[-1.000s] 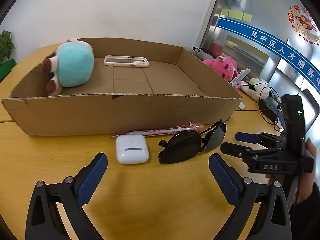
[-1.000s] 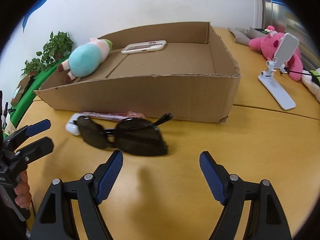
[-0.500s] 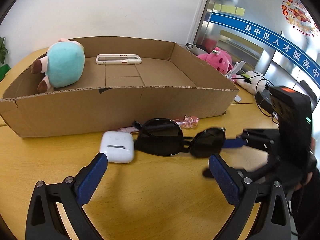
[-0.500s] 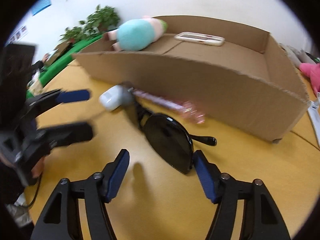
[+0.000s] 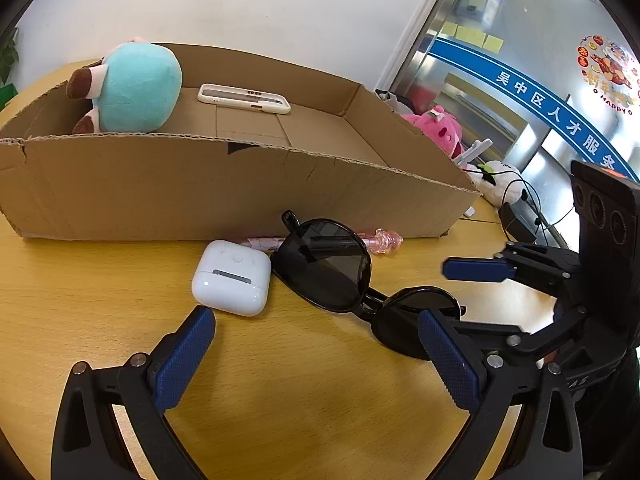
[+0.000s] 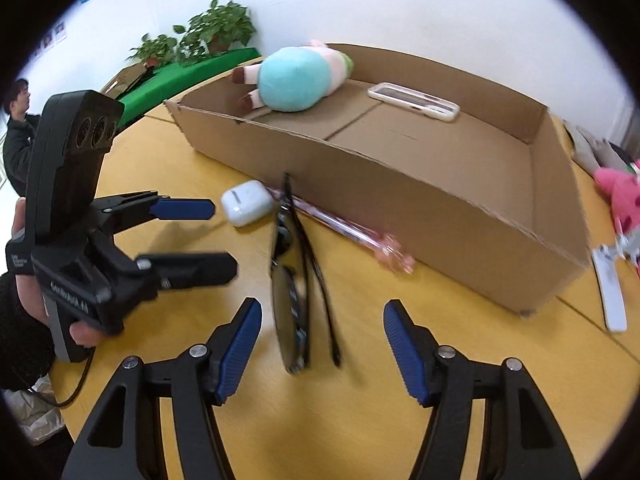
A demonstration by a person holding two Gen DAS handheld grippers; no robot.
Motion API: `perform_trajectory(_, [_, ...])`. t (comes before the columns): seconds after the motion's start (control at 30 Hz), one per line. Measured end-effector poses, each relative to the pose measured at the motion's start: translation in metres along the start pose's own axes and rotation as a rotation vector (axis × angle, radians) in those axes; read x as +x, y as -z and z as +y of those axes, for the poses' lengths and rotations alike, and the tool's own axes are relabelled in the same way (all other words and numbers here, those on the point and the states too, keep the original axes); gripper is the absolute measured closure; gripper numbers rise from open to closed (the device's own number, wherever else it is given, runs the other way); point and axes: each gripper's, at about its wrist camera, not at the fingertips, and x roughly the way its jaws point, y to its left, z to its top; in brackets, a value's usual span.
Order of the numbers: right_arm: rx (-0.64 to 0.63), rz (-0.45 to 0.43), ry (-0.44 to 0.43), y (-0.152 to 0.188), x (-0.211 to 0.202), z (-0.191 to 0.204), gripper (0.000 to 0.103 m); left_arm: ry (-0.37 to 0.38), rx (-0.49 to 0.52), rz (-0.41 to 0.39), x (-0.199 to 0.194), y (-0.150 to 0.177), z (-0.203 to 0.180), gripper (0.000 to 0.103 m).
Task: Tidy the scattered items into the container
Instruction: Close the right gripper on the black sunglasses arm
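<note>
Cardboard box (image 5: 168, 192), one: corrugated brown, shallow, open-topped, rough-cut rim, upper half of both views, standing on the tabletop (image 5: 80, 300), smooth yellow wood grain.

Inside the box, two items: one plush toy (image 5: 132, 88), teal and round-bodied with brown feet, upper left; one phone case (image 5: 244, 98), white, rectangular, flat on the box floor beside it.

Outside the box, on the tabletop along its near wall, three items: one earbud case (image 5: 232, 278), glossy white, rounded square; one pair of sunglasses (image 5: 332, 276), black thin frame, two round dark lenses, touching the earbud case; one pink pen (image 5: 380, 237), translucent, ornamented tip, lying against the box foot behind the sunglasses.

Claws, two, black frames with ribbed blue pads. Left claw (image 5: 316, 354): released, wide, nothing between the pads. Right claw (image 6: 322, 350): pads apart either side of the sunglasses, not pressing on them.

Left wrist view only: lenses seen face-on, glass door with blue banner, pink plush (image 5: 436, 130) at right. Right wrist view only: sunglasses edge-on with arms folded, potted plants (image 6: 208, 32) upper left, a hand (image 6: 44, 312) on the left claw's handle
</note>
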Motion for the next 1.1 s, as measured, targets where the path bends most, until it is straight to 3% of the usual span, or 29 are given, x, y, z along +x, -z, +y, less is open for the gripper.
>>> perform_trajectory(0.17, [-0.039, 0.087, 0.019, -0.002, 0.028, 0.012, 0.042, -0.028, -0.028, 0.003, -0.009, 0.001, 0.007, 0.0])
perform_trajectory(0.2, [-0.038, 0.112, 0.012, 0.001, 0.034, 0.014, 0.053, -0.032, -0.039, 0.013, -0.009, 0.001, 0.009, 0.0])
perform_trajectory(0.23, [-0.048, 0.108, 0.024, 0.002, 0.034, 0.017, 0.056, -0.029, -0.049, 0.021, -0.01, 0.002, 0.011, 0.0])
perform_trajectory(0.3, [-0.058, 0.112, 0.022, 0.003, 0.033, 0.024, 0.071, -0.025, -0.06, 0.033, -0.009, 0.001, 0.011, 0.0])
perform_trajectory(0.5, [-0.032, 0.093, 0.054, 0.013, 0.027, 0.041, 0.076, -0.003, -0.066, 0.078, 0.0, -0.003, 0.004, 0.0])
perform_trajectory(0.8, [-0.005, 0.062, 0.075, 0.026, 0.019, 0.056, 0.076, 0.087, -0.138, 0.197, 0.025, -0.011, -0.016, 0.002])
perform_trajectory(0.93, [-0.009, 0.051, 0.098, 0.028, 0.017, 0.062, 0.077, 0.036, -0.133, 0.229, 0.028, -0.013, -0.024, 0.017])
perform_trajectory(1.0, [-0.011, 0.039, 0.124, 0.03, 0.016, 0.065, 0.077, 0.007, -0.136, 0.236, 0.027, -0.013, -0.023, 0.032])
perform_trajectory(1.07, [-0.027, 0.025, 0.157, 0.032, 0.015, 0.072, 0.077, -0.015, -0.146, 0.244, 0.028, -0.013, -0.02, 0.058])
perform_trajectory(1.1, [-0.039, 0.021, 0.177, 0.032, 0.015, 0.075, 0.078, -0.033, -0.157, 0.246, 0.027, -0.013, -0.017, 0.062])
